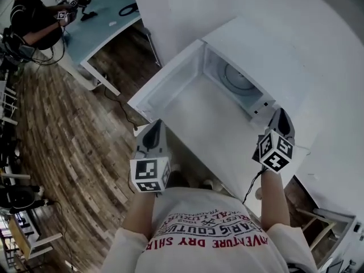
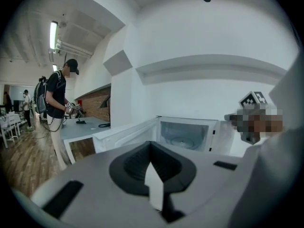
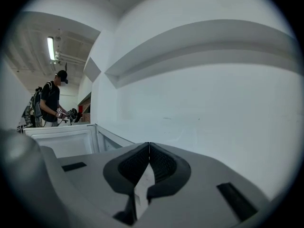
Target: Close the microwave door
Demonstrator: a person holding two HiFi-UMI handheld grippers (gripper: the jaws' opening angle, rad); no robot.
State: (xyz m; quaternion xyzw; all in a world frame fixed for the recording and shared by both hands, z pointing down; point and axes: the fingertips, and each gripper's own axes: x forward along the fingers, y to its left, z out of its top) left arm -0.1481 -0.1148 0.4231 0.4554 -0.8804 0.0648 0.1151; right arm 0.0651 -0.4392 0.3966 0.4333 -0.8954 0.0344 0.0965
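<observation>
Left gripper (image 1: 154, 127) and right gripper (image 1: 280, 115) are both held in the air in front of the microwave (image 1: 259, 50). Each has its grey moulded jaws brought together at the tips, with nothing between the dark ribbed pads. Each gripper carries a white cube with black square markers at its rear. The microwave is a smooth white box standing at the back of the white counter (image 1: 213, 132). Its door (image 1: 170, 81), a flat panel with a raised rim, is swung wide to the left. The cavity is exposed and shows a round glass turntable (image 1: 236, 78) on its floor. The left gripper sits off the door's free edge, near the counter's front left corner. The right gripper is just beside the microwave's front right corner, and no contact with it is visible. Beyond the counter lies a floor (image 1: 68, 135) of dark wood planks. At the far left is a table (image 1: 108, 19) with a pale blue top and white legs, and a person (image 1: 31, 19) in dark clothes stands at it.
</observation>
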